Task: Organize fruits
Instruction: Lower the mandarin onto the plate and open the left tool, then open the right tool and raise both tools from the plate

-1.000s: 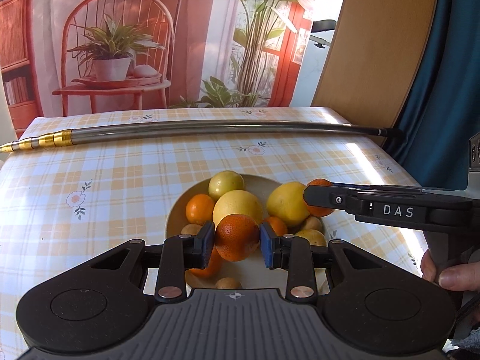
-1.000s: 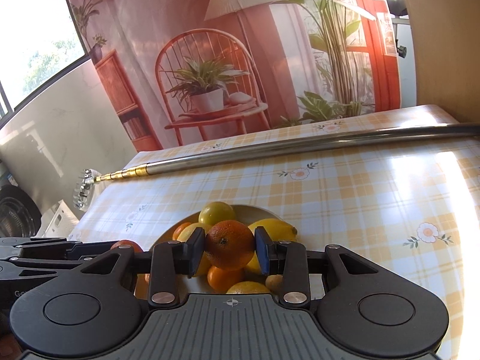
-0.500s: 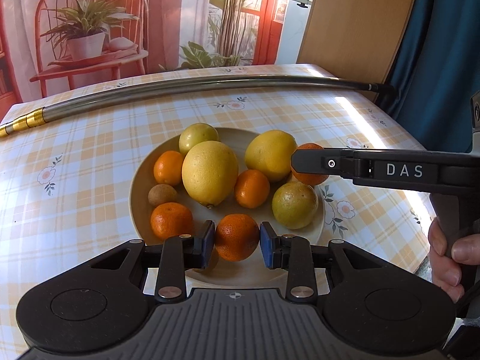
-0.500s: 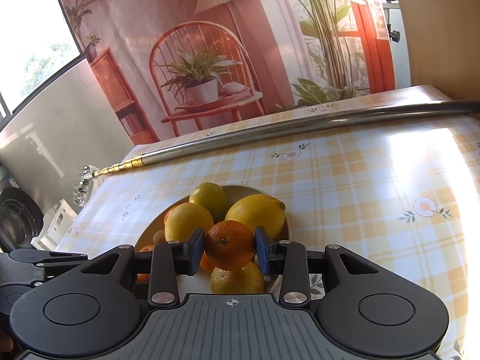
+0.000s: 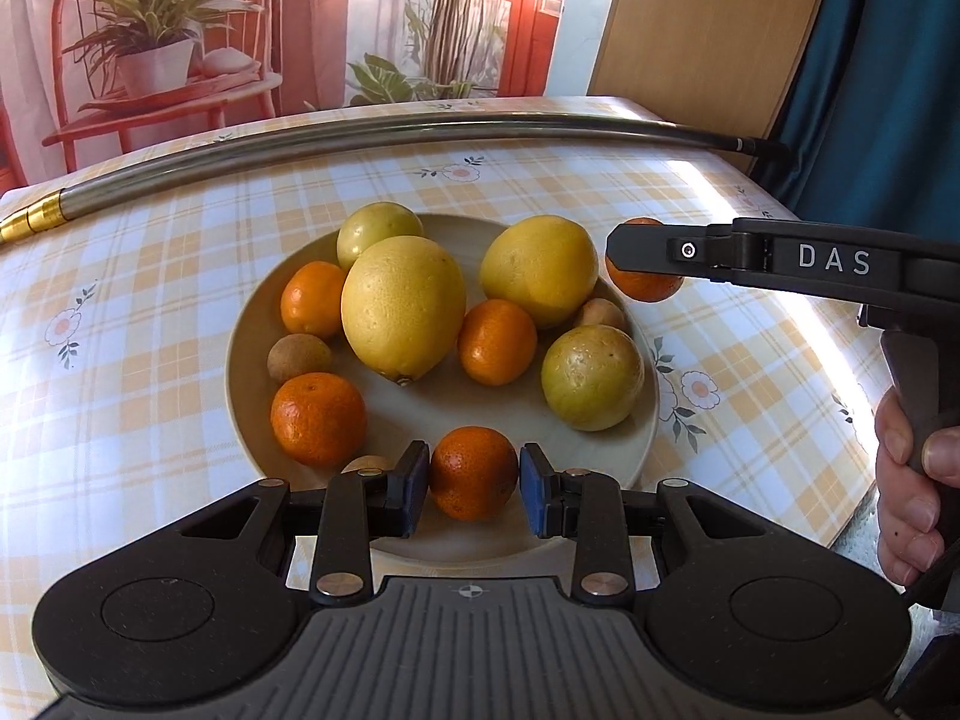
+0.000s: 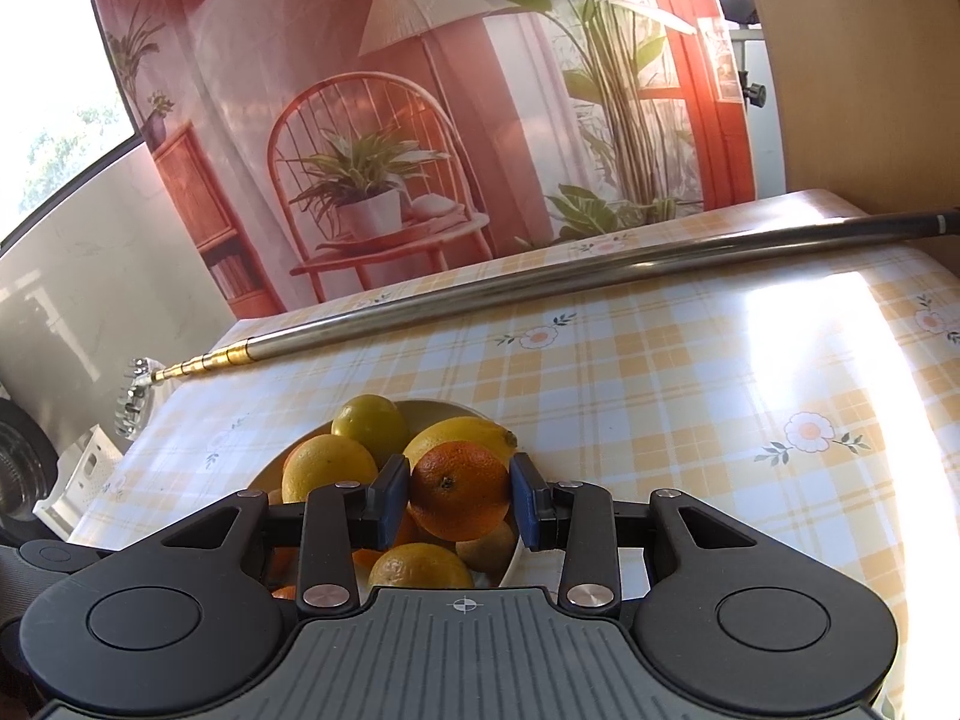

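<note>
Your left gripper clamps a small orange over the plate's near rim, while your right gripper clamps another orange above its far-right edge

Six oranges are showing, two large yellow citrus, two greenish round fruits, three small brown fruits, one plate.

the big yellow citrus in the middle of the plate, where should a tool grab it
Grip the big yellow citrus across its narrower middle, coming from above. It lies lengthwise with its nub toward the camera, and oranges crowd both sides low down, so the upper flanks look freest.
</note>
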`<state>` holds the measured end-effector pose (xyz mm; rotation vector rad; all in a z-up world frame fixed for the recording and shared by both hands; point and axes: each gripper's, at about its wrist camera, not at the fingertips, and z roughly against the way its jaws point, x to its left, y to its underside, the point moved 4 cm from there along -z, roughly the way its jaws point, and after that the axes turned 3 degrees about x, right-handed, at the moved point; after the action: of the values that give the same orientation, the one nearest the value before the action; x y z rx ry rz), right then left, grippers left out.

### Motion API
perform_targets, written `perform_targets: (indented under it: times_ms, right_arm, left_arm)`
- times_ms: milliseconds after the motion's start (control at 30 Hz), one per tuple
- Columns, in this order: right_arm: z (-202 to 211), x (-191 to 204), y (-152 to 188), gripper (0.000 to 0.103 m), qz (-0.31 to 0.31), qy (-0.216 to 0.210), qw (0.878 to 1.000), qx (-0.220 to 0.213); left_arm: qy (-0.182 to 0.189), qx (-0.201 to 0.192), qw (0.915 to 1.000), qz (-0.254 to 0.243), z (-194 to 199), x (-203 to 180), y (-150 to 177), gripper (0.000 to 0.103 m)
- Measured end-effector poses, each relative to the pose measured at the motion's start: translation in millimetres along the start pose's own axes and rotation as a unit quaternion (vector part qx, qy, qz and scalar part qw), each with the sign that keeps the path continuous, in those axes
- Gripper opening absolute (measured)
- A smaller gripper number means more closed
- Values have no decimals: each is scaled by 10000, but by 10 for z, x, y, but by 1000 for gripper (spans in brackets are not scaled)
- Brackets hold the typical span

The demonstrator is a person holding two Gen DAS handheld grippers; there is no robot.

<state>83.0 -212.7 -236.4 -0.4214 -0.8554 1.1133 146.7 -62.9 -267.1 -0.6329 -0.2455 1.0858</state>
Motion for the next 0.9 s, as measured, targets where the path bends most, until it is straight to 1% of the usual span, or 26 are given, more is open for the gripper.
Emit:
perform_targets:
  times_ms: [167,267,300,333,400,533,567,600,633,700,767,833,900]
  right_arm:
    - [-59,12,25,33,18,13,10000,94]
    - [-70,52,26,33,96,0,9999,106]
    - [-77,67,29,33,117,-7,9999,122]
    - [-86,78,35,33,131,-10,9998,143]
    - [-104,89,46,33,152,5,9997,179]
    - [-119,129,52,33,246,49,9995,211]
    - [-119,140,51,33,279,63,9994,212]
    - [-116,154,51,33,317,77,9993,208]
    - [-113,172,54,33,356,93,9991,202]
    - [-115,199,56,33,445,140,9987,190]
    - [-118,224,59,33,523,182,9983,178]
    - [-122,245,63,33,584,215,9979,164]
    - [-126,272,71,34,648,247,9975,152]
  left_arm:
    - [8,-66,10000,11,5,17,-16,36]
    - [-5,-210,9998,-48,58,-5,-24,42]
    - [-18,-261,9996,-69,76,-12,-28,49]
    - [-49,-358,9993,-112,108,-24,-37,60]
    - [-155,-557,9982,-164,177,-32,-53,71]
    - [-304,-872,9956,-145,290,-12,-94,71]
    - [-369,-957,9947,-107,322,-1,-105,72]
    - [-465,-1045,9934,-65,355,17,-118,75]
    - [-556,-1123,9921,-24,383,40,-128,81]
    - [-788,-1385,9871,168,491,113,-157,86]
    - [-892,-1575,9826,421,581,215,-178,88]
    - [-950,-1643,9795,676,632,302,-191,90]
    - [-1028,-1629,9771,899,650,384,-203,91]
